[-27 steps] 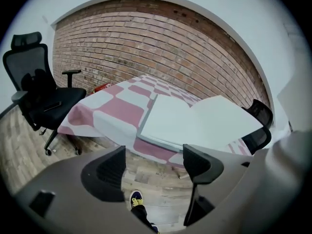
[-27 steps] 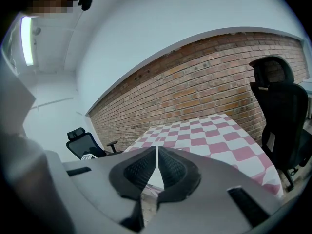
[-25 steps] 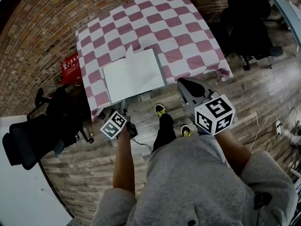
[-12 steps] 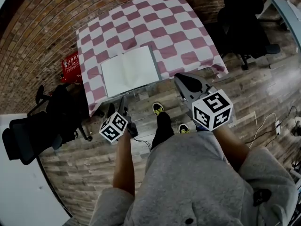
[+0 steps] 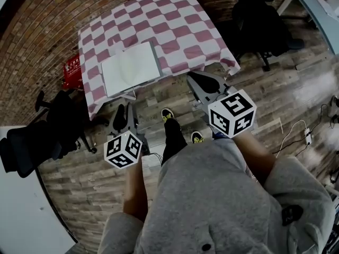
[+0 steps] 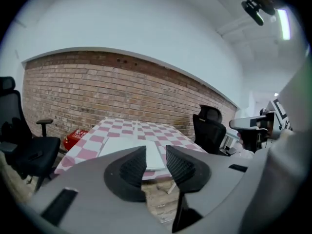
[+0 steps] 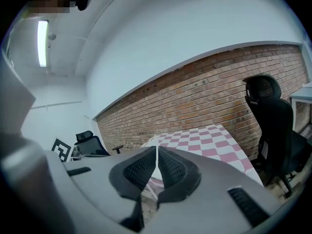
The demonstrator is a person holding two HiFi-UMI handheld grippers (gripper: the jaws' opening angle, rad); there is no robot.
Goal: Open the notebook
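Head view: the notebook already lies open, white pages up, on the near left part of the checkered table, right by its near edge. Both claws hang back by the person's body, well apart from the table. The left gripper is on the near left and the right gripper on the near right.

So I'd say the opening is basically done and what's left is not wrecking it. Keep the claws off the pages and the cloth. Watch whether a page wants to flop back. If it does, I'd press it flat close to the spine with closed jaws rather than pinching paper.

Left gripper view: the left gripper has just been closing its jaws. They now stand partway apart with only air between them, nothing held. Past them you can see the notebook flat on the table, a black chair off to the right and a red box on the floor to the left.

Right gripper view: the right gripper has its jaws pretty much together and holds nothing. The table sits behind them, and the notebook is mostly hidden by the jaws.

Writing-wise there's not much. The red box has white print, but it's too small to read. The cubes only carry black and white square patterns, no words. The pages look blank, and I can't spot a brand anywhere.
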